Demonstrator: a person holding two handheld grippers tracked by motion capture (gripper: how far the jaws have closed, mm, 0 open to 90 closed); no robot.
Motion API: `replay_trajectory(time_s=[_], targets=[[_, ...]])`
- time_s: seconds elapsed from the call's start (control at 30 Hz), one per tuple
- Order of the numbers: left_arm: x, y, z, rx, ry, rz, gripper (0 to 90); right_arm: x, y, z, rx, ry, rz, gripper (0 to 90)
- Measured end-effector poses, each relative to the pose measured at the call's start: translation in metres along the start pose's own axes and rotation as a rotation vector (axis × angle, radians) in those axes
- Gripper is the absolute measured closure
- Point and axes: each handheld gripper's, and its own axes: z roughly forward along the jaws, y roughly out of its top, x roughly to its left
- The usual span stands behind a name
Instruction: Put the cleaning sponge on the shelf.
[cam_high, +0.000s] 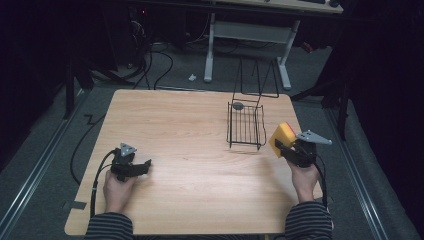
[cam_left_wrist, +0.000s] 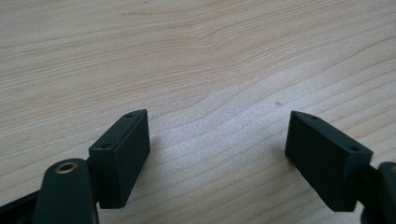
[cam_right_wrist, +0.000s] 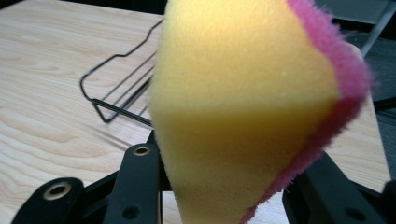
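Note:
A yellow sponge (cam_high: 281, 137) with a pink scouring layer is clamped in my right gripper (cam_high: 289, 147), held above the table's right edge, just right of the black wire basket (cam_high: 246, 125). In the right gripper view the sponge (cam_right_wrist: 243, 112) bulges up between the jaws, squeezed at its base, with the basket rim (cam_right_wrist: 116, 93) behind it to the left. My left gripper (cam_high: 142, 167) rests low over the near left part of the table. Its jaws stand wide apart in the left gripper view, around an empty gap (cam_left_wrist: 217, 144) over bare wood.
A small grey round object (cam_high: 238, 105) lies in the basket's far corner. The basket's wire handle (cam_high: 256, 80) stands up behind it. The wooden table (cam_high: 190, 150) ends close to my right hand. A desk frame and cables sit on the floor beyond.

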Motion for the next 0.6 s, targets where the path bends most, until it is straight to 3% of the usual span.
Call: replay_trajectory(time_s=[0.37, 0.6], targets=[[0.0, 0.0, 0.0, 0.0, 0.0, 0.0, 22.5, 0.014, 0.009, -0.004, -0.015, 0.047, -0.018, 61.1], [0.0, 0.0, 0.0, 0.0, 0.0, 0.0, 22.5, 0.023, 0.019, 0.003, -0.013, 0.077, -0.038, 61.1]])
